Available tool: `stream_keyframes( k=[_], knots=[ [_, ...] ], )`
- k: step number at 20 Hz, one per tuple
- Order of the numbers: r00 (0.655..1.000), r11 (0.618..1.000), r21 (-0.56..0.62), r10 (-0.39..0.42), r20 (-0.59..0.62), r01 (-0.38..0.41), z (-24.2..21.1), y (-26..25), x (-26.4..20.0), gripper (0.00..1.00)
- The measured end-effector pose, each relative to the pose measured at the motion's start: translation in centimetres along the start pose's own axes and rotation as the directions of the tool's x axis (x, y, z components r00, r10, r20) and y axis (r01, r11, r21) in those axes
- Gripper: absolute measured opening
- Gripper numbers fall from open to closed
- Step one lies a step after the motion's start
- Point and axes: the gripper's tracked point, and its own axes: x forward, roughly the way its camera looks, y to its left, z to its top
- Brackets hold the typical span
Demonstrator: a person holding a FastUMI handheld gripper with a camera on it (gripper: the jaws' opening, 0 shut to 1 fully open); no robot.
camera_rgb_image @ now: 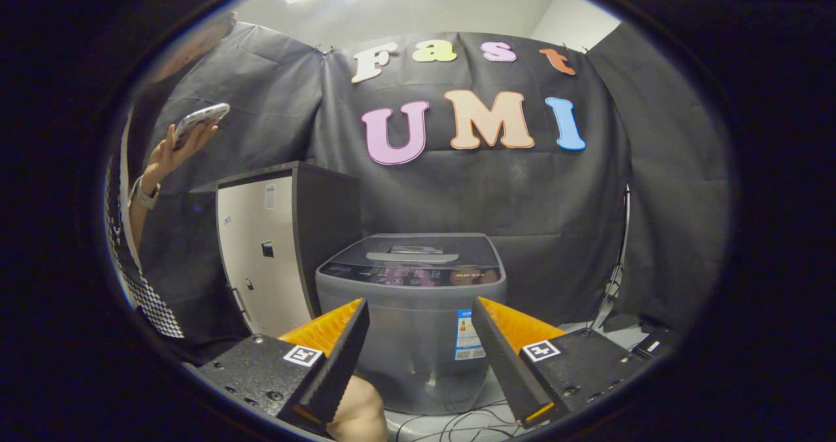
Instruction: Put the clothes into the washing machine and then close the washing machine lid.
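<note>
Standing just beyond the fingers, the washing machine point(411, 311) has its lid point(413, 251) shut. Wide open and empty, the tongs point(418, 315) frame it. A cabinet point(274, 246) stands beside it; a person's hand point(171, 155) holds a phone point(200, 119).

The washing machine point(411, 324) has a matt grey plastic body and a glossy dark lid point(413, 252); the cabinet point(264, 259) beside it looks smooth and matt.

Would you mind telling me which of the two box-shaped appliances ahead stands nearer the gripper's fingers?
The grey washing machine, lid shut, just ahead of the open hand-held gripper. The taller cabinet stands further back beside it.
</note>
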Motion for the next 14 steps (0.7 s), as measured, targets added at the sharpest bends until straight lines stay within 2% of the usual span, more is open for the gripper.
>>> stream_keyframes(
  k=[14],
  knots=[
    [1.000,1.000,0.002,-0.001,-0.004,0.001,-0.03,-0.09,0.19,0.96]
  ],
)
